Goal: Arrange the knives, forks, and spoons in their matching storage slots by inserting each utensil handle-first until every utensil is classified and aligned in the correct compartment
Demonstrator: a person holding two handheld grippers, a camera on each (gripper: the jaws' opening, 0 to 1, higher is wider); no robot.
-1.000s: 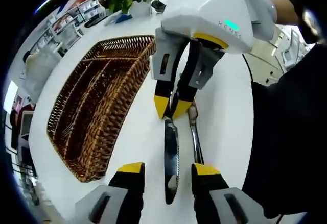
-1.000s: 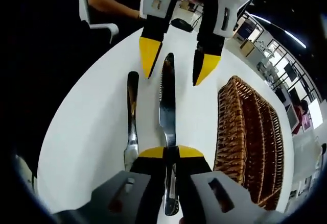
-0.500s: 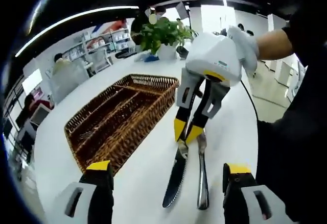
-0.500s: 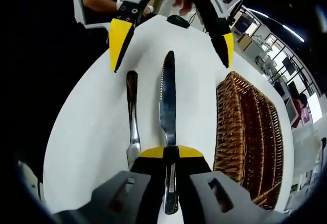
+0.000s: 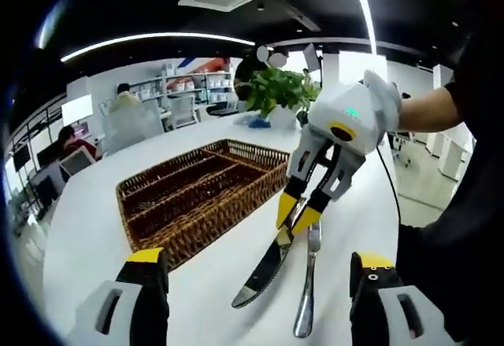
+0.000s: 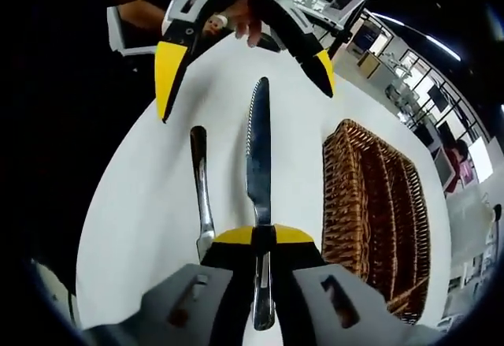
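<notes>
Right gripper [image 6: 264, 236] pinched tight on the handle of a table knife [image 6: 257, 153], blade pointing forward with the serrated edge in plain sight. Seen from the left gripper view too: right gripper [image 5: 298, 218] tilted down, knife [image 5: 264, 271] slanting with its tip at or just above the white counter [image 5: 87, 228]; contact at the tip hard to judge. Left gripper [image 5: 256, 263] spread wide with nothing between its tips, hovering near; again spread wide in the right gripper view [image 6: 244, 54], beyond the knife tip.

Just beside the knife, lying flat on the counter: a second steel utensil [image 5: 307, 283], slim-handled, head hidden near the gripper, so fork or spoon impossible to tell. Same piece [image 6: 201, 192] left of the blade in the right gripper view.

Likely handling: stiff, polished steel, fairly light, slippery under hard pads, prone to swivel if held off-centre. Best taken across the handle's flat faces, near the balance point, never on the blade. Handle-first insertion probably awkward from the present hold on the handle itself; a regrip or a hand-over perhaps needed.

Wicker tray [image 5: 201, 196] with long parallel compartments standing apart from the knife, something small and metallic lying in one slot. Rough weave, apt to snag a tip.

Smooth, glossy, rounded white counter. Potted plant [image 5: 282, 94] at its far end. Open office beyond: ceiling lights, shelves, seated people.
</notes>
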